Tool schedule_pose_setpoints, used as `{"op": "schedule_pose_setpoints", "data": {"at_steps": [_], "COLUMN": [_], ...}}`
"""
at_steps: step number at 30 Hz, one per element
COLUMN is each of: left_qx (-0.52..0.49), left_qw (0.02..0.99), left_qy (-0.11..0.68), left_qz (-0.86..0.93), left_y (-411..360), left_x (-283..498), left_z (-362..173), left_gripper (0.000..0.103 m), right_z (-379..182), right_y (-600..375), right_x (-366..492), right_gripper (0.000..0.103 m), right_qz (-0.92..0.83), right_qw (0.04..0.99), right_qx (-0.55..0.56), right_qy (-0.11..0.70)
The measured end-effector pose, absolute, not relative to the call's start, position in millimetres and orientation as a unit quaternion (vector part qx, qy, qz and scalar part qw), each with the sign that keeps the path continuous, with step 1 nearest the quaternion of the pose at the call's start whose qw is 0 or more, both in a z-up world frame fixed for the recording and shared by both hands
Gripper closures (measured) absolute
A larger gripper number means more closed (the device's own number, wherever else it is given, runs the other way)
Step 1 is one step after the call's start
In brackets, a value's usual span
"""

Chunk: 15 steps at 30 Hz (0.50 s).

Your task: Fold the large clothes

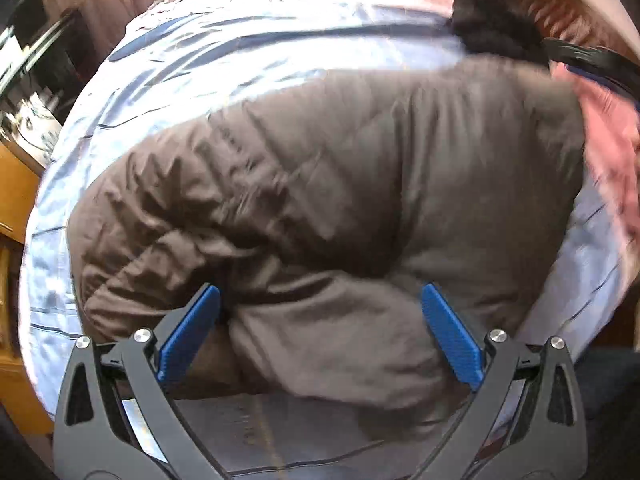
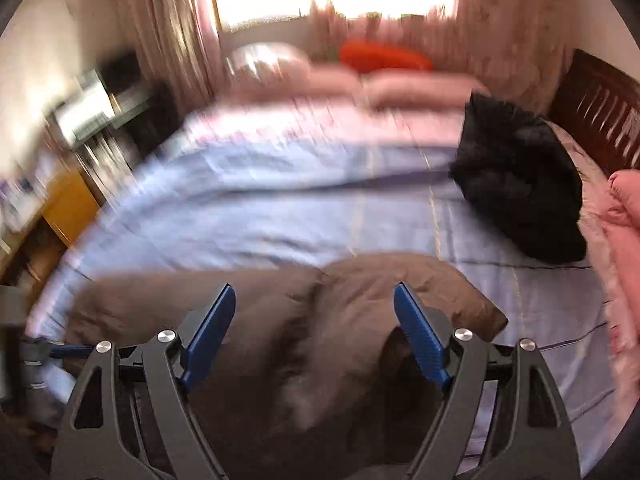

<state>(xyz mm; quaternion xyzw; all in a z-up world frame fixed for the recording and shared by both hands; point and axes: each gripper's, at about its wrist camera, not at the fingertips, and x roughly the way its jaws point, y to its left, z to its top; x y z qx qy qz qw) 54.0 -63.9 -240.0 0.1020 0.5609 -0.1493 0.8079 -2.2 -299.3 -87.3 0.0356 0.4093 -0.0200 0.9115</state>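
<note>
- Broadly, bed (image 2: 280,216) under a pale blue striped sheet, filling most of both views; pink bedding heaped at its far end.
- Brown quilted jacket (image 1: 340,184) spread on the sheet at the near edge of the bed, puffy and creased, one fold bulging towards the left wrist camera.
- Black garment (image 2: 520,188) bunched on the sheet beyond the jacket, to the right, apart from it.
- Left gripper (image 1: 320,296) above the jacket, blue fingers (image 1: 192,328) spread wide, released, pinching nothing.
- Right gripper (image 2: 314,296) over the jacket's near part, fingers (image 2: 420,336) likewise apart, empty; view blurred.
</note>
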Motion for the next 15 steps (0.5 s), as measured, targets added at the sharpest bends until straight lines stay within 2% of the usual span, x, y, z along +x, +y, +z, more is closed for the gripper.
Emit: {"op": "schedule_pose_setpoints", "data": {"at_steps": [1,3,4,7,9,13,15], "left_qx": [0.115,0.086,0.072,0.086,0.078,0.127,0.140], "left_qw": [0.806,0.790,0.786,0.791,0.794,0.813,0.832], "left_qy": [0.565,0.593,0.605,0.602,0.602,0.567,0.535], "left_qz": [-0.134,-0.126,-0.109,-0.059,-0.042,-0.022,-0.038], "left_y": [-60,-40,-31,-14,-7,-22,-31], "left_x": [54,64,73,92,99,94,80], "left_z": [-246,-264,-270,-275,-272,-263,-246], "left_gripper": [0.002,0.002,0.002,0.002,0.002,0.002,0.002], "right_z": [-109,-160,-176,-223,-228,-226,-200], "right_y": [-297,-307,-307,-292,-277,-273,-277], "right_x": [14,15,10,-15,-21,-20,-26], "right_gripper": [0.043,0.042,0.038,0.035,0.035,0.037,0.038], "right_qz": [-0.036,-0.047,-0.039,-0.031,-0.039,-0.051,-0.066], "right_qw": [0.889,0.849,0.841,0.819,0.815,0.810,0.821], "right_qx": [0.019,0.050,0.078,0.119,0.118,0.109,0.127], "right_qy": [0.457,0.524,0.534,0.561,0.566,0.574,0.553]}}
